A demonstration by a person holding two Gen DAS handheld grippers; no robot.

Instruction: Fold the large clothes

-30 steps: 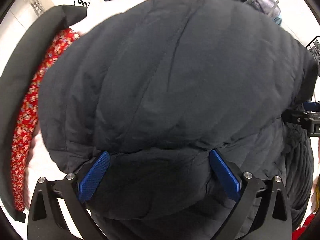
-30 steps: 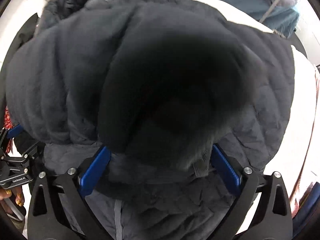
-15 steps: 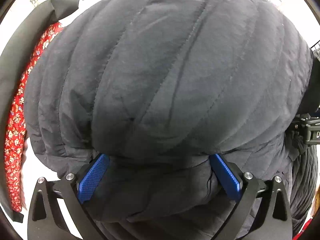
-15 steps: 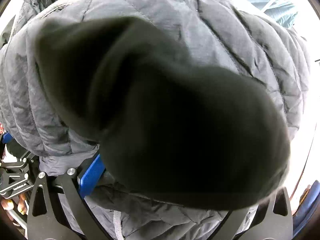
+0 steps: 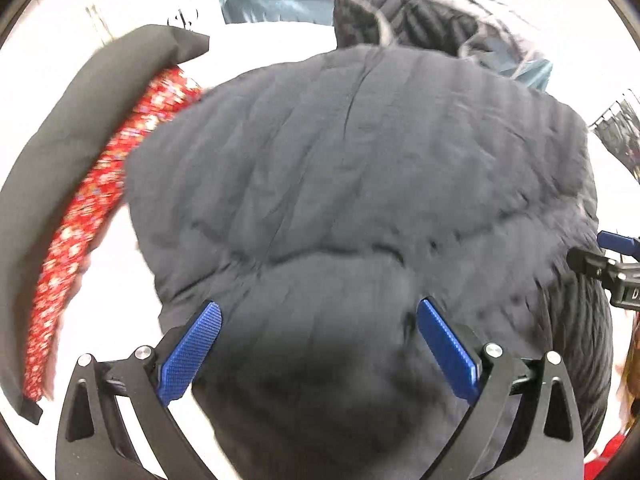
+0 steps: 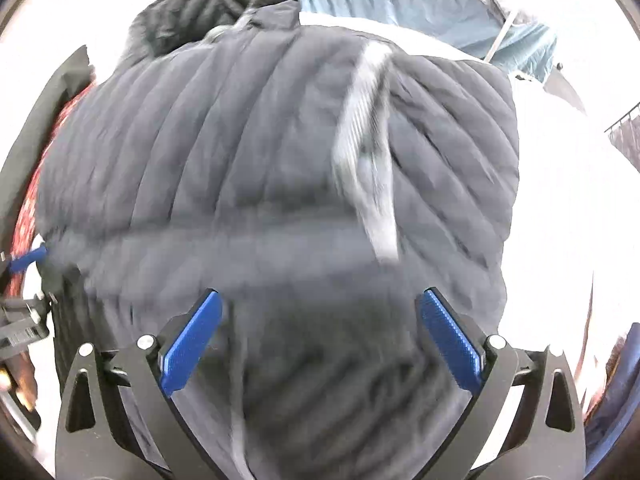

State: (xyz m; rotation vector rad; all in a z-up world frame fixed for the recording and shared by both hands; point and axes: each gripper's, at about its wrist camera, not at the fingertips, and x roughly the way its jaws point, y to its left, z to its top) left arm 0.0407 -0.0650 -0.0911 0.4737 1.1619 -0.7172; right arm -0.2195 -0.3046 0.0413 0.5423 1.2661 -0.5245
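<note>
A dark quilted puffer jacket (image 5: 360, 184) lies folded in a thick bundle on a white surface and fills both views; it also shows in the right wrist view (image 6: 248, 168). My left gripper (image 5: 318, 312) is open, its blue pads spread wide over the jacket's near edge. My right gripper (image 6: 318, 304) is open too, pads wide apart over the jacket's near part. A pale strip of lining or zipper (image 6: 360, 120) runs down the jacket. The right gripper's tip (image 5: 612, 256) shows at the left view's right edge.
A red floral garment (image 5: 100, 184) and a black cloth (image 5: 80, 120) lie to the left of the jacket. Another dark quilted jacket (image 5: 404, 20) and teal-grey clothes (image 6: 400, 8) lie behind. The white surface (image 6: 560, 200) shows to the right.
Both grippers have pulled back from the jacket, so more of the bundle and the clothes behind show. The dark fold that covered the right view has dropped away.
</note>
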